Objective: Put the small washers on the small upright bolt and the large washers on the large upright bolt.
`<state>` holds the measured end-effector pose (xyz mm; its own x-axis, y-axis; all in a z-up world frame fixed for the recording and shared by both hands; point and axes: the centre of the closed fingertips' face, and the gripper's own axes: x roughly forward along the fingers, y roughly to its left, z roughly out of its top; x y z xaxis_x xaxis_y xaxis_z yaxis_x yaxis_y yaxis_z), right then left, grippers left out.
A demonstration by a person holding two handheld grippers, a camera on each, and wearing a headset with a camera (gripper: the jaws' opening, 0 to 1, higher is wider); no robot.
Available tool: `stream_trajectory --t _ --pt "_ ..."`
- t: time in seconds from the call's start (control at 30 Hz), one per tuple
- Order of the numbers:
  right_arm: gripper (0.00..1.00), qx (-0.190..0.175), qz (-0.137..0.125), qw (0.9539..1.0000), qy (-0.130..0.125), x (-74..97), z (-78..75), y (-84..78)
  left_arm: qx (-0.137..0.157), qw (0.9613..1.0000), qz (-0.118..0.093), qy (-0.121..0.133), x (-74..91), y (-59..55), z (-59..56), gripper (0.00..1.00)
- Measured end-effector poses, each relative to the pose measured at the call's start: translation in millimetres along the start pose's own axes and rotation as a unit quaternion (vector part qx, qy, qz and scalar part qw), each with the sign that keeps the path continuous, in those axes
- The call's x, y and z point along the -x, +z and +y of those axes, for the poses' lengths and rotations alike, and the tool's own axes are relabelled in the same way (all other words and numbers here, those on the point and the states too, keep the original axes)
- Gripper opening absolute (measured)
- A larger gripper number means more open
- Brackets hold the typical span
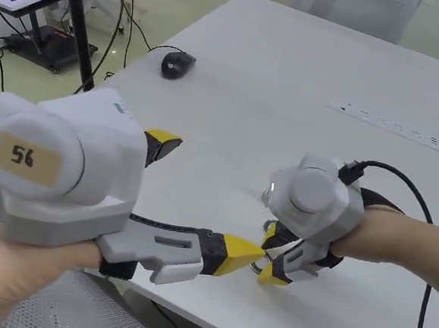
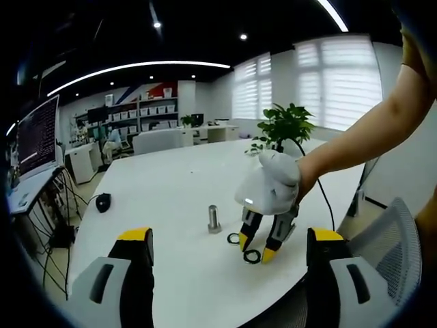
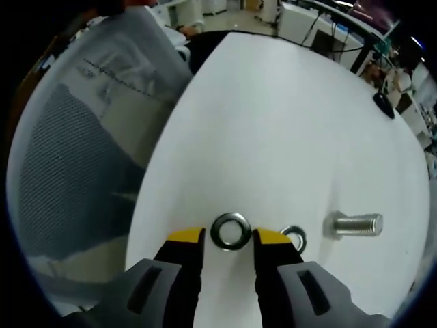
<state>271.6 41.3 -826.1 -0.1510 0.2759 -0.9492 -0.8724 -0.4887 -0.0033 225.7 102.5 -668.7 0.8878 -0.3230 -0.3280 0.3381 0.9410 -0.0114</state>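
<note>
A steel bolt point(image 2: 214, 219) stands upright on the white table point(image 1: 287, 78); the rolled right gripper view has this bolt point(image 3: 354, 224) lying sideways. Two metal washers lie flat near the table's front edge. One washer point(image 3: 230, 231) sits between the yellow tips of my right gripper point(image 3: 229, 237), whose jaws flank it closely. The other washer point(image 3: 293, 236) is half hidden behind the right jaw, toward the bolt. In the left gripper view the right gripper point(image 2: 257, 248) points down over the near washer point(image 2: 252, 256), with the second washer point(image 2: 233, 238) beside it. My left gripper point(image 2: 230, 236) is open wide and holds nothing.
A black mouse point(image 1: 178, 64) lies at the table's far left, and a white power strip point(image 1: 390, 124) at the far right. A grey mesh chair point(image 3: 75, 171) stands just off the front edge. The right gripper's black cable point(image 1: 415, 194) trails along the forearm.
</note>
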Motion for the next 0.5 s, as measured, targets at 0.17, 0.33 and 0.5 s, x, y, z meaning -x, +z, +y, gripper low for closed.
stream_trajectory --t 0.17,0.33,0.5 --pt "0.29 0.004 0.004 1.0 -0.001 0.1 -0.4 -1.1 0.003 1.0 -0.002 0.004 -0.3 0.6 2.9 0.93" --pt "0.24 0.002 0.003 1.0 -0.001 -1.2 -0.7 -0.4 0.004 1.0 -0.003 0.007 -1.4 1.6 4.9 0.92" --pt "0.23 -0.011 -0.008 0.9999 0.001 -1.1 -1.4 -0.2 0.003 1.0 -0.001 0.006 -2.4 0.5 3.0 0.91"
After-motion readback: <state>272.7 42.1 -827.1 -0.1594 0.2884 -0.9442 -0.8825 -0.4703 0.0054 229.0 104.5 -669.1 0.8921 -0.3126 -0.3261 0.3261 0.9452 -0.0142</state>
